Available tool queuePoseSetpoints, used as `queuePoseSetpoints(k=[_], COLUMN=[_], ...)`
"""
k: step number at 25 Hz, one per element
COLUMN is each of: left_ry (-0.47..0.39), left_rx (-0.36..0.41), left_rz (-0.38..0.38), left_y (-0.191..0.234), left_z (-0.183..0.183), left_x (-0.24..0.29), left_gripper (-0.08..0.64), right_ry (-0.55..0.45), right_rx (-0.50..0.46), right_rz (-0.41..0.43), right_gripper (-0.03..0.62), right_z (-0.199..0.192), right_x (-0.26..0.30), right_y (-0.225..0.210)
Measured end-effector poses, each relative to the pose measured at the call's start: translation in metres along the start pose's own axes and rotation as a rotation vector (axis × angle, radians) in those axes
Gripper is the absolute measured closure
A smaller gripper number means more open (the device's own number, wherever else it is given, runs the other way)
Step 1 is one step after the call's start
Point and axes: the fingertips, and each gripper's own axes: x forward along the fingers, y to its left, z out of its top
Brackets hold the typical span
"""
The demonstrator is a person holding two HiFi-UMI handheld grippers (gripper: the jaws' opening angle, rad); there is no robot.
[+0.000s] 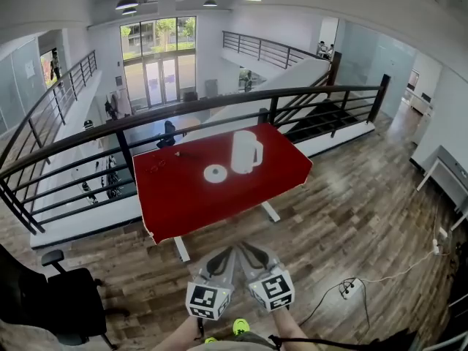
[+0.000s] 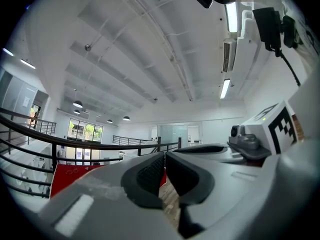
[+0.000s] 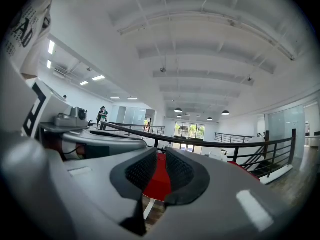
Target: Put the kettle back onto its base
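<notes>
In the head view a white kettle (image 1: pixel 246 152) stands upright on the red table (image 1: pixel 183 196), with its handle to the right. Its round white base (image 1: pixel 216 173) lies on the table just left of the kettle and apart from it. Both grippers hang side by side over the wooden floor, well short of the table's near edge. My left gripper (image 1: pixel 228 253) (image 2: pixel 164 156) has its jaws together, with nothing held. My right gripper (image 1: pixel 247 248) (image 3: pixel 159 156) is open by a narrow gap, through which only the red table (image 3: pixel 158 181) shows.
A black railing (image 1: pixel 190 108) runs behind and beside the table, with a drop to a lower floor beyond it. A black office chair (image 1: pixel 51 295) stands at the lower left. A power strip with its cable (image 1: pixel 349 288) lies on the floor to the right.
</notes>
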Motion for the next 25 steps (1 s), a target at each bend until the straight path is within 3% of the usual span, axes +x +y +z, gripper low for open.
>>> queuePoseSetpoints(k=[13,25], left_ry=[0.013,0.004], left_rx=[0.016,0.015], left_rz=[0.094,0.16], left_y=[-0.002,-0.003], left_z=[-0.011,-0.017], left_x=[0.091,0.135], left_gripper=[0.554,0.554], right_ry=[-0.002,-0.004], right_rx=[0.034,0.02], right_rz=[0.109,0.159], right_gripper=[0.546,0.549], right_z=[-0.016,-0.021], right_x=[0.022,0.03], right_y=[-0.083,-0.125])
